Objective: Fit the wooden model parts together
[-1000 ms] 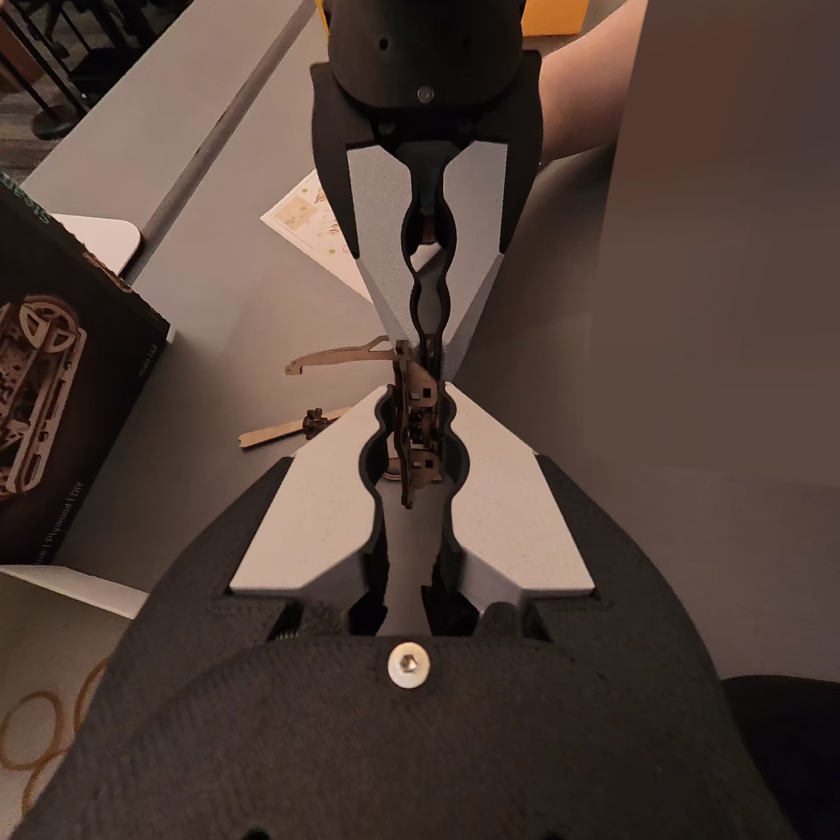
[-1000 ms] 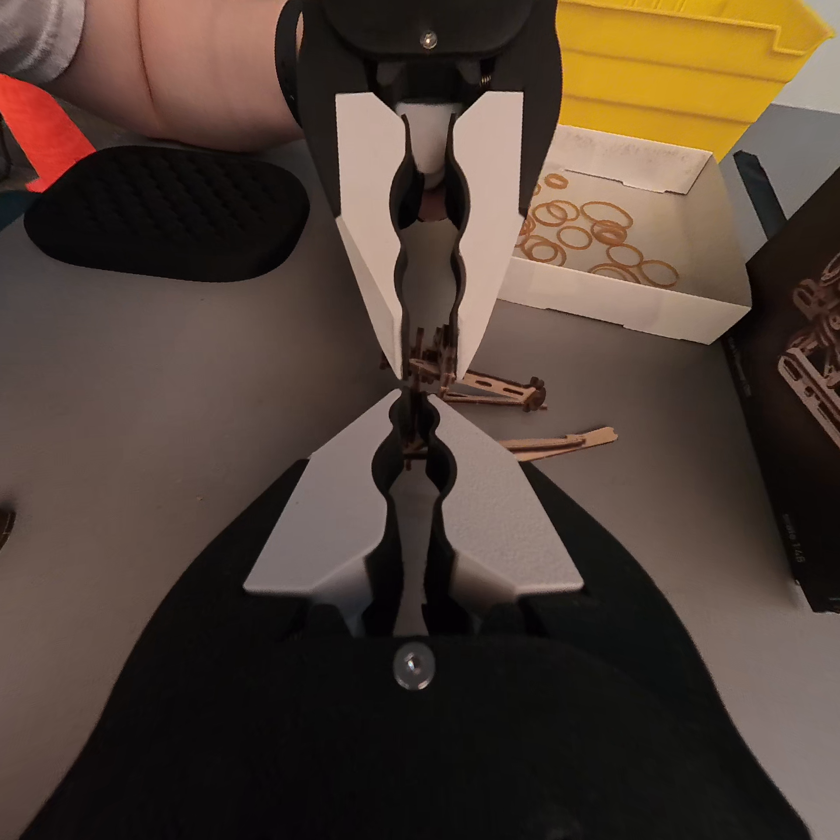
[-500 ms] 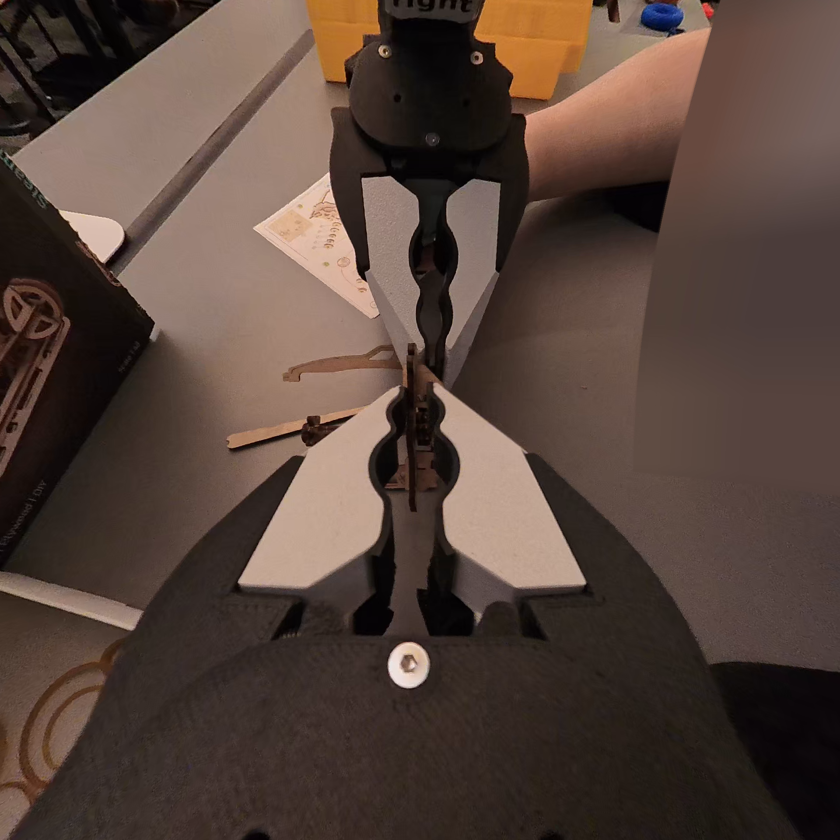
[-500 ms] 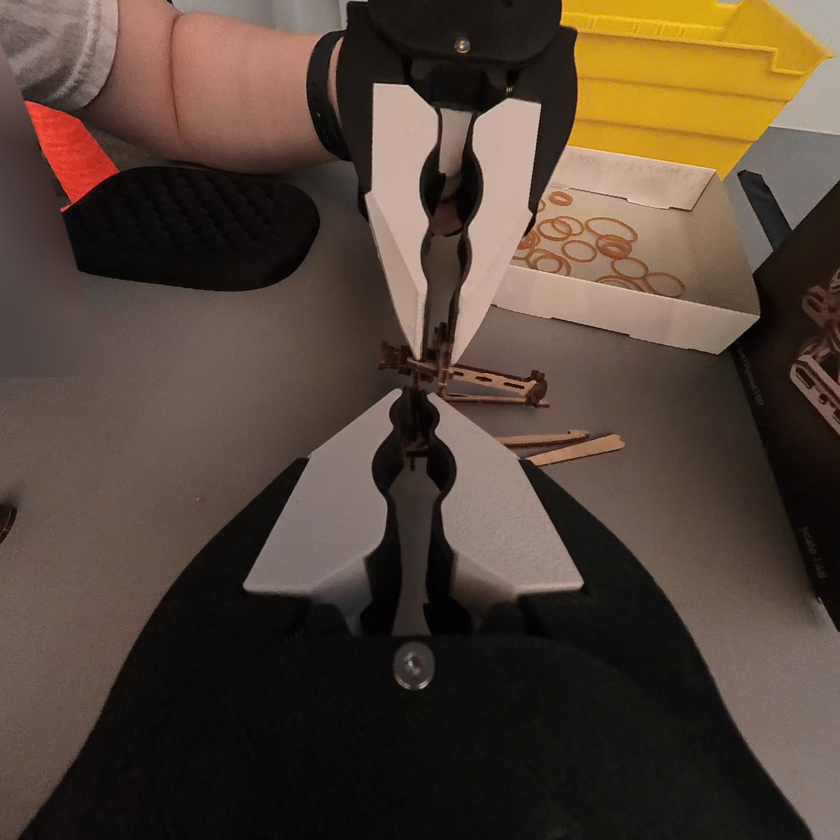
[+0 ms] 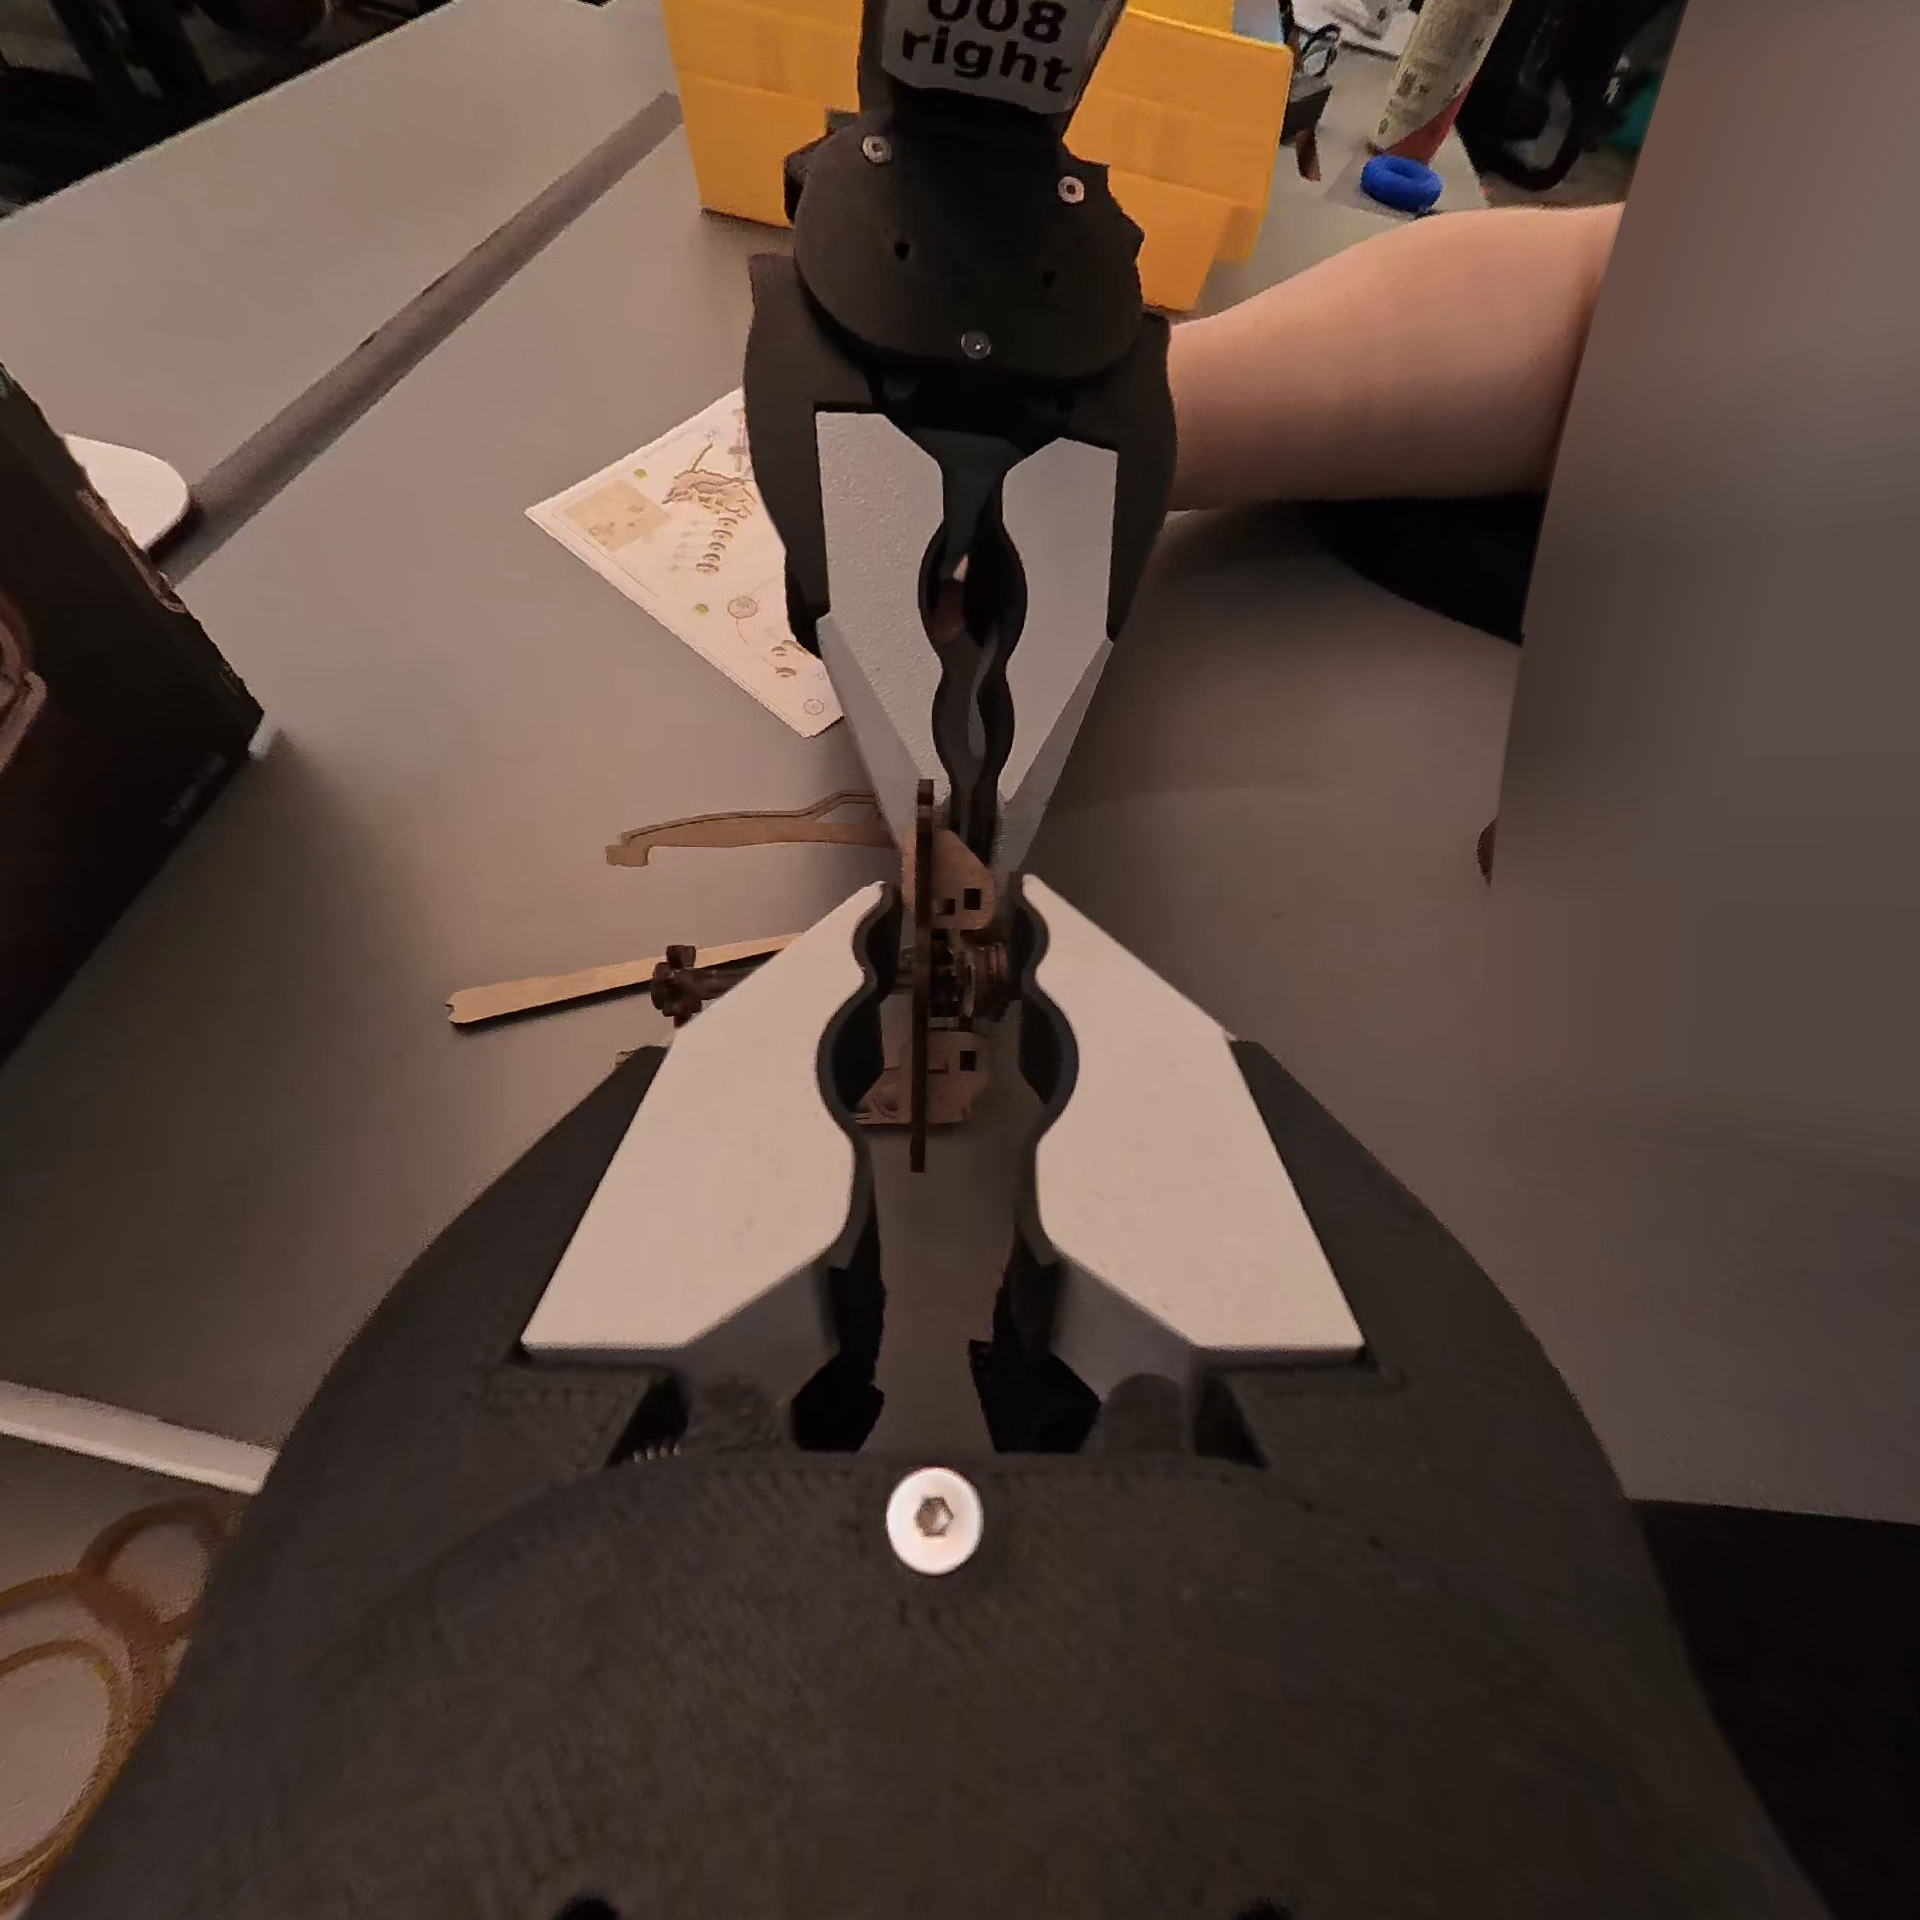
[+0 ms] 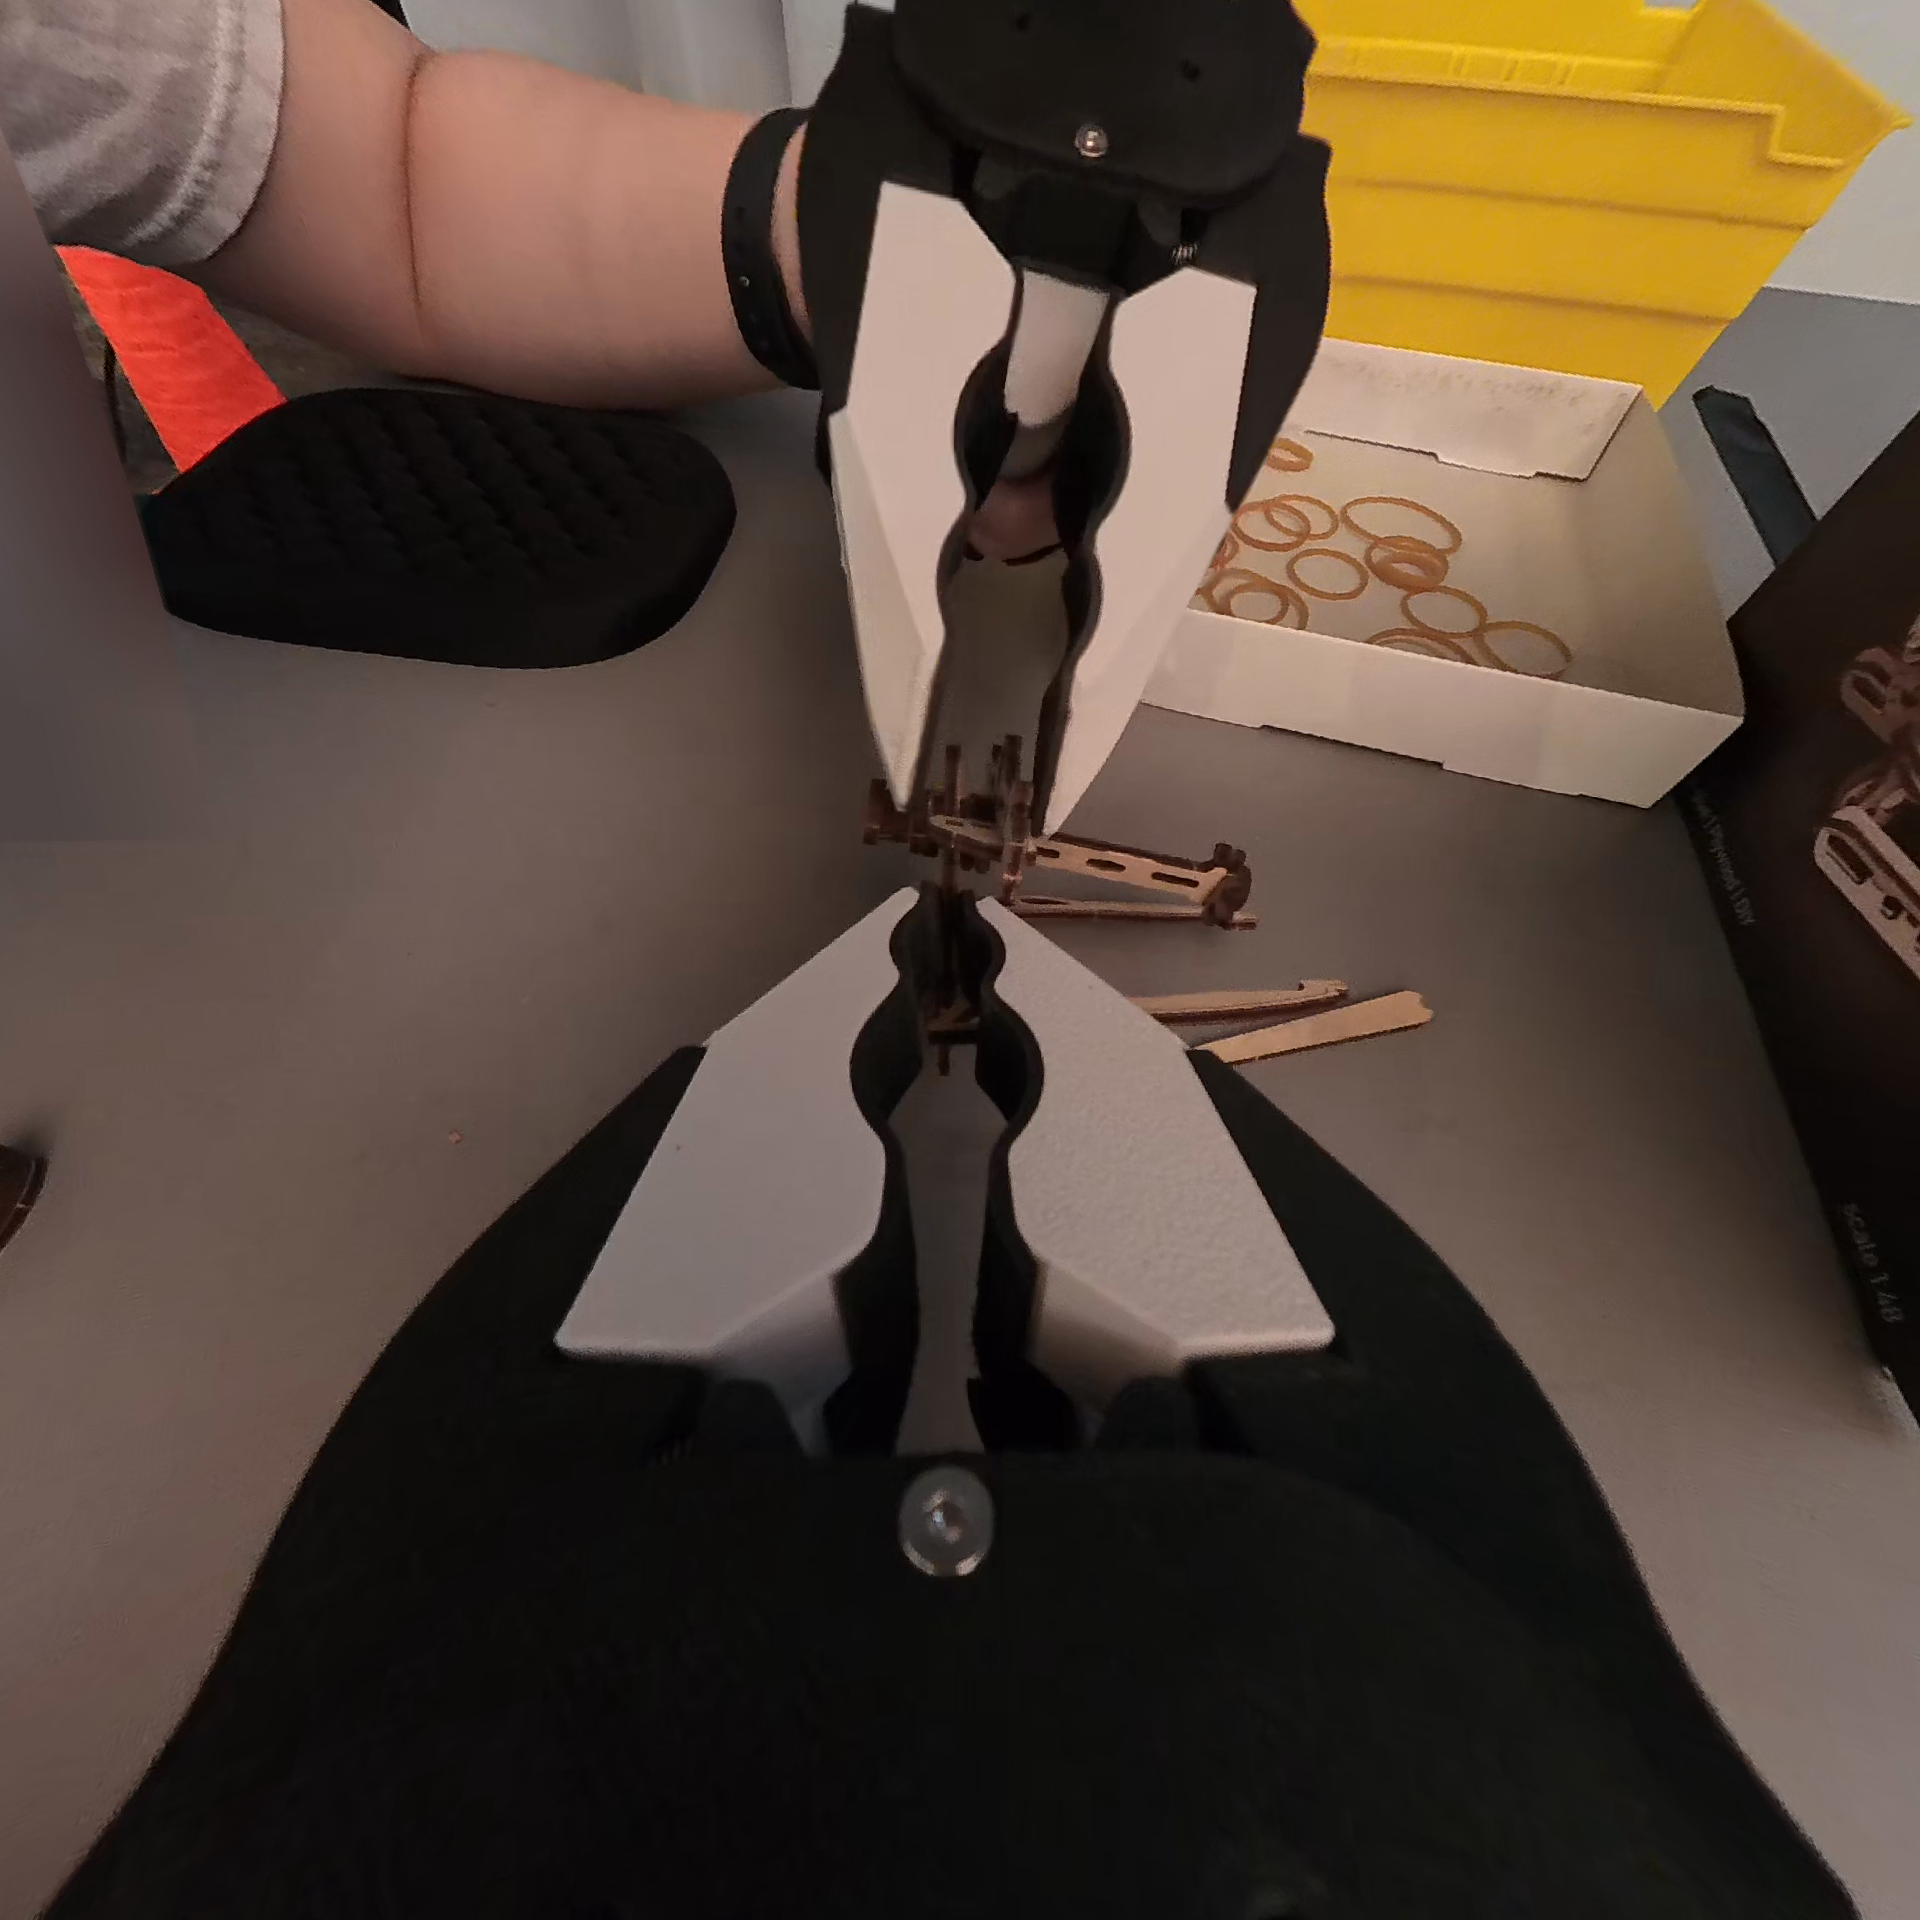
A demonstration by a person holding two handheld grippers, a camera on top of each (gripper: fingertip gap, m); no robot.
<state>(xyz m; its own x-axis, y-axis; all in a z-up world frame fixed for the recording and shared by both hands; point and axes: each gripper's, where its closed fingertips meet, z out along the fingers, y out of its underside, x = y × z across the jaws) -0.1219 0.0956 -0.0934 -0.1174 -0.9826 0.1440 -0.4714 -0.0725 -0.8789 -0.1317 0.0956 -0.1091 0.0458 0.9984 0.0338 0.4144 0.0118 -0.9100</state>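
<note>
My left gripper (image 5: 951, 894) is shut on a small brown wooden assembly (image 5: 951, 987) of flat plates and gears, held upright above the grey table. My right gripper (image 6: 940, 909) faces it tip to tip and is shut on a thin wooden part (image 6: 948, 1023) that points at the assembly (image 6: 966, 831). In the left wrist view the right gripper (image 5: 971, 842) comes down from above onto the assembly's top edge. In the right wrist view the left gripper (image 6: 982, 800) hangs from above. Whether the two pieces touch is hidden by the fingers.
Loose wooden parts lie on the table: a curved piece (image 5: 748, 831), a stick with a gear (image 5: 613, 982), a slotted beam (image 6: 1132, 883) and flat sticks (image 6: 1299, 1023). Around them are an instruction sheet (image 5: 686, 551), a white tray (image 6: 1455, 727) of rubber bands, a yellow bin (image 6: 1558, 156), a dark box (image 6: 1849, 935) and a black pad (image 6: 436, 530). The grippers are tip to tip, or close to it.
The two grippers have drawn a little apart and each shows smaller and farther off in the other's view. Both stay shut on their wooden pieces.
</note>
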